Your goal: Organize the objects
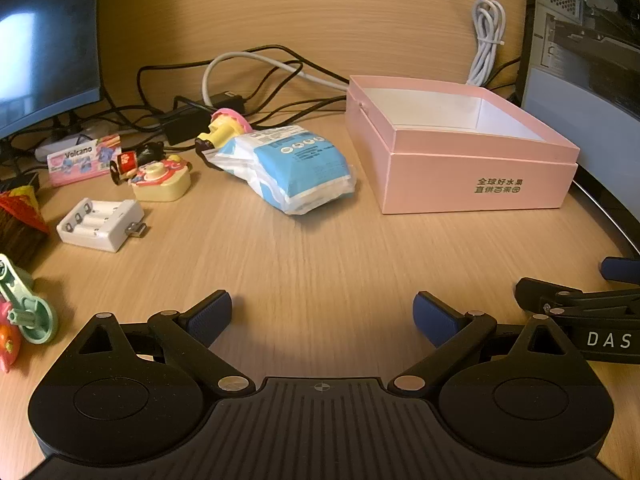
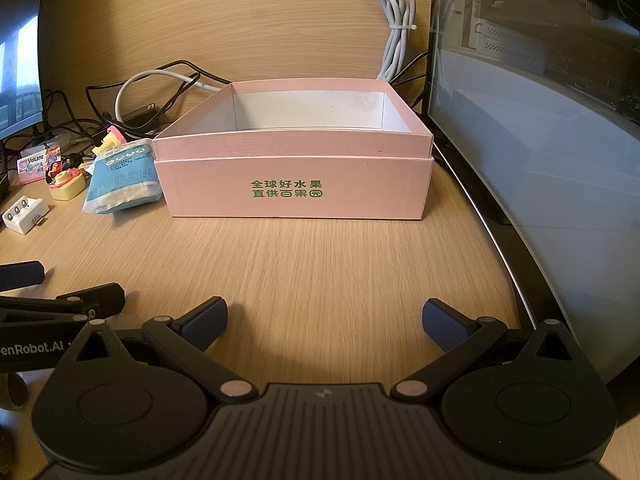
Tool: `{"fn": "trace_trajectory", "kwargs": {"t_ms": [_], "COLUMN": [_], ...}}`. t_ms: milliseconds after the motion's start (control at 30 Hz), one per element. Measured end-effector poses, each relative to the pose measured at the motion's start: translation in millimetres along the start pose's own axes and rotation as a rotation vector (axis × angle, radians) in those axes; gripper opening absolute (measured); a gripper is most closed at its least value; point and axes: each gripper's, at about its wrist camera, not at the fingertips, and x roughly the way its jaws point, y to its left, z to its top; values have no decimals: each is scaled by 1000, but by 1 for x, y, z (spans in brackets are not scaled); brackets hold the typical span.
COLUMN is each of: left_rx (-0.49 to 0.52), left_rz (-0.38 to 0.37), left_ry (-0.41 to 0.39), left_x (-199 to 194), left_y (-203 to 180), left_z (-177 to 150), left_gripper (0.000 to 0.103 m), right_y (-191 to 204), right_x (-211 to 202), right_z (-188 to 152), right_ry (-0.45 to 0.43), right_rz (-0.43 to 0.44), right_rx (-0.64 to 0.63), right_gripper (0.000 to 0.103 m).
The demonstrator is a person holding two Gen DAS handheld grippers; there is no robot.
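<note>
Meanwhile, both grippers are hovering over the desk with jaws spread wide and empty: the blue-and-white pouch (image 1: 288, 168) is lying ahead of the left gripper (image 1: 322, 318), long axis slanting away leftward, just beside the empty pink box (image 2: 294, 184) facing the right gripper (image 2: 324, 324).

Both wrist cameras look forward and downward along their own tongs, low over the desk (image 1: 320, 248); both share the pink box (image 2: 296, 192) ahead, nearer the right tongs.
</note>
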Motion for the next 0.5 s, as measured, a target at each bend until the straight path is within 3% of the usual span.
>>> {"fn": "trace_trajectory", "kwargs": {"t_ms": [500], "left_rx": [-2], "left_rz": [1], "left_ry": [-1], "left_x": [-1], "left_y": [0], "left_z": [0], "left_gripper": [100], "right_y": [0], "right_x": [0], "right_z": [0], "right_ry": [0], "right_rz": [0], "right_rx": [0], "right_gripper": [103]}}
